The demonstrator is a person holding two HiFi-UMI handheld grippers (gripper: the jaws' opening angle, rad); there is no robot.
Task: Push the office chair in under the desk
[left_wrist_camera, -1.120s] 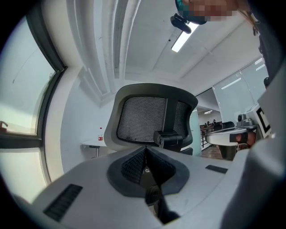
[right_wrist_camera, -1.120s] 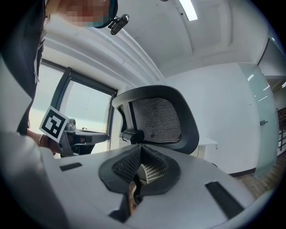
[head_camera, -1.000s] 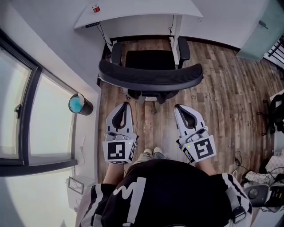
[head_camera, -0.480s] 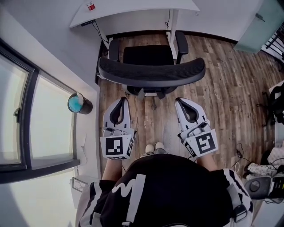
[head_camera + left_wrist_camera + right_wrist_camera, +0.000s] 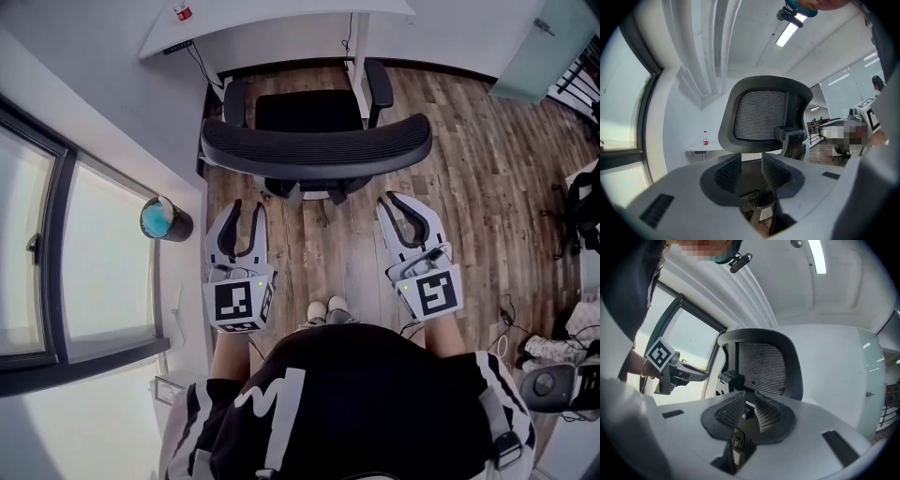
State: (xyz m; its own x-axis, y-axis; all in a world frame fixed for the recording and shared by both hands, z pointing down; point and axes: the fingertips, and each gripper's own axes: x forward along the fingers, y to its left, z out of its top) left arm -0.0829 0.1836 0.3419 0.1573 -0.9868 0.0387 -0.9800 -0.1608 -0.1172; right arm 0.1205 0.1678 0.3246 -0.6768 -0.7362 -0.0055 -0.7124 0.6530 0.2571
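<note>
Over at the left there's the window, with a dark cup with a teal top sitting on the sill. Next comes the left gripper, held level in front of the person's body with its marker cube back toward the torso, pointing at the left end of the backrest. Its jaws have just been opening and now stand clearly apart, with nothing between them. It's just short of the backrest, not touching it.

In the middle is the office chair, back toward the person and seat facing the desk. The seat sits out on the wood floor in front of the desk edge, not tucked under, and a desk leg runs down beside the chair's right armrest.

The right gripper is held level the same way, angled slightly inward at the right end of the backrest and close behind it. Its jaws have just been opening too, but only to a narrow gap, and there's nothing in it.
</note>
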